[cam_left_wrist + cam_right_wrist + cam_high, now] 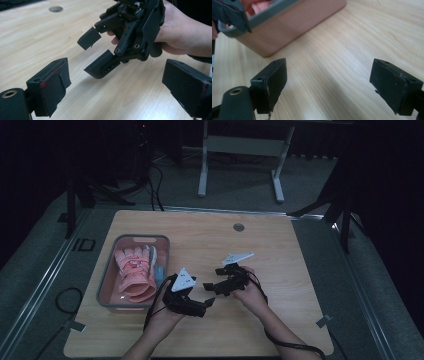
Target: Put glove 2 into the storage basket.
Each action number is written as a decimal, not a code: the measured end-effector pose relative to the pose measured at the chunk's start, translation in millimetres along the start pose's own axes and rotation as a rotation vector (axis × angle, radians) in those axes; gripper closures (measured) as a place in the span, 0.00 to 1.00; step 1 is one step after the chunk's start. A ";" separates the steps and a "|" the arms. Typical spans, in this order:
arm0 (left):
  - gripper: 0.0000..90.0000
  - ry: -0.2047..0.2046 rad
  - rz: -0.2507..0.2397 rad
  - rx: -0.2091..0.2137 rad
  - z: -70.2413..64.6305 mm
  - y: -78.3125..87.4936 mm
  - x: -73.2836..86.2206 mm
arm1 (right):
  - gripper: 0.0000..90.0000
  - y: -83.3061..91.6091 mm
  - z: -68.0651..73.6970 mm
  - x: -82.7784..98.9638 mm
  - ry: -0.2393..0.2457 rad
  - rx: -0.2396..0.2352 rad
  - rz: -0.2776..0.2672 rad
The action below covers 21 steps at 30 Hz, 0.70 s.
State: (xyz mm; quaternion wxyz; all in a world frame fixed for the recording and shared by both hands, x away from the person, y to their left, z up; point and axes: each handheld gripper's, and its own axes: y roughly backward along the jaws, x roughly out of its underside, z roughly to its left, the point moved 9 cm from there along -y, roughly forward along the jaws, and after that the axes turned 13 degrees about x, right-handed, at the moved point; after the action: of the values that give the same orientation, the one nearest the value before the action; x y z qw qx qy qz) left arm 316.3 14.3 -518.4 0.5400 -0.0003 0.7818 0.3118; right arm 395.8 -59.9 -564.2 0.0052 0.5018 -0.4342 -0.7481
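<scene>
From the high view, both hands are hovering near the middle of the bench (280, 245), and the closest thing to them is the pink glove (134, 272) lying in the grey-rimmed bin (107, 270) at the left. The left tongs (210, 303) are sitting just right of the bin's near corner, and the right tongs (210, 285) are pointing back toward them. Neither one is carrying anything.

In the left gripper view, its own jaws are standing wide apart over bare wood, and the right tongs (91, 56) are facing it with jaws spread too, held in the person's hand (180, 37).

In the right gripper view, the jaws are again gaping with nothing between them, and the bin (294, 27) is sitting at the far left with a bit of pink glove (258, 7) peeking over the rim.

Handling guess: the glove looks soft, floppy and light, so it's probably going to sag and fold wherever it's lifted. Pinching a thick bunch at the cuff or palm seems safer than grabbing one thin finger, which could slip out.
</scene>
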 end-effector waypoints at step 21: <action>0.09 -0.007 -0.007 0.079 -16.1 -29.1 29.9 | 0.16 7.7 -13.9 43.6 -0.002 -0.001 0.007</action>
State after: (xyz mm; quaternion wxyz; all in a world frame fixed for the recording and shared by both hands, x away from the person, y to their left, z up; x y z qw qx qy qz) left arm 300.1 -6.9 -554.3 0.5436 0.0193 0.7915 0.2787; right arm 381.4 -93.0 -593.3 0.0075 0.4995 -0.4355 -0.7489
